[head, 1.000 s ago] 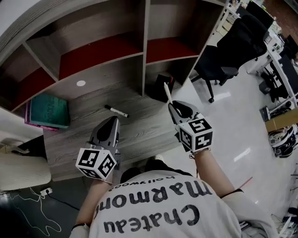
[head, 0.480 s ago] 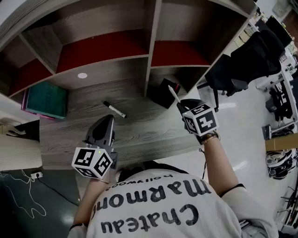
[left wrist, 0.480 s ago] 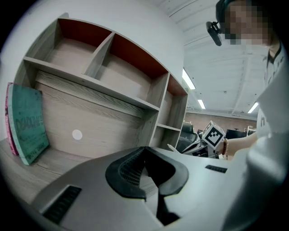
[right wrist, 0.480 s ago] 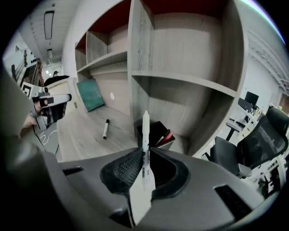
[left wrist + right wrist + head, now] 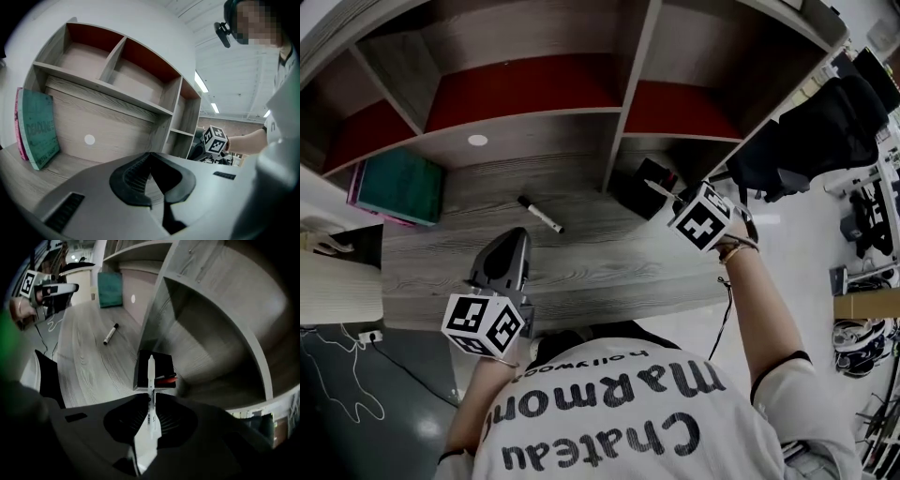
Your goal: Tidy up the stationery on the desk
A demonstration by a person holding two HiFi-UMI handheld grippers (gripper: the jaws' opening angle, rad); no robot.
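Note:
My right gripper (image 5: 151,405) is shut on a white pen (image 5: 150,380), and its tip points at a black pen holder (image 5: 154,370) that stands at the foot of the shelf divider. A red item (image 5: 166,378) shows in the holder's mouth. In the head view the right gripper (image 5: 673,199) is beside the holder (image 5: 641,187), with the white pen (image 5: 660,188) over it. A black-and-white marker (image 5: 541,214) lies loose on the desk (image 5: 581,262). My left gripper (image 5: 508,261) hovers over the desk's near left, shut and empty; its jaws meet in the left gripper view (image 5: 151,183).
A wooden shelf unit (image 5: 534,94) with red back panels rises behind the desk. A teal book (image 5: 398,186) leans at the back left, with a pink one behind it. Black office chairs (image 5: 825,122) stand on the floor to the right.
My right gripper has carried the white pen forward and to the right, from over the desk's edge to the black holder. The left gripper has barely moved.

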